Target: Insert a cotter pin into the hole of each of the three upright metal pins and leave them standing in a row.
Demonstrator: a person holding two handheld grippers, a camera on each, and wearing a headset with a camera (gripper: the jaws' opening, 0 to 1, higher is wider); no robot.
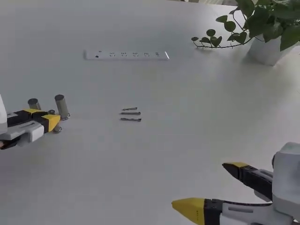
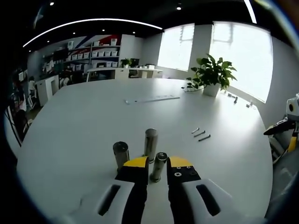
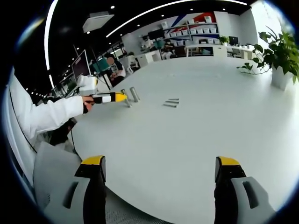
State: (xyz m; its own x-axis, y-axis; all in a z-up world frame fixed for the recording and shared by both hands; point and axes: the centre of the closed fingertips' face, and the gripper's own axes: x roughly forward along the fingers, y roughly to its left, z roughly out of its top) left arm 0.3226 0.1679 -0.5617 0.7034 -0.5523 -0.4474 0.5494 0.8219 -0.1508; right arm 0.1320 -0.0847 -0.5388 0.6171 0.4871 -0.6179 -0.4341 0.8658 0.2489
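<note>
The left gripper has its jaws close on either side of the nearest pin (whether they pinch it cannot be told), which stands upright just before two other pins at the table's left. Three cotter pins lie mid-table. The right gripper hangs wide open over the near edge.

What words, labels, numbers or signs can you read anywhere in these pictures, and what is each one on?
No text can be read in any of the views.
power strip: small marks by its sockets, too small to read.
wall graphic: red and blue shapes, too blurred to tell whether they are letters.
shelf boxes: too small and blurred to show any label.
</note>
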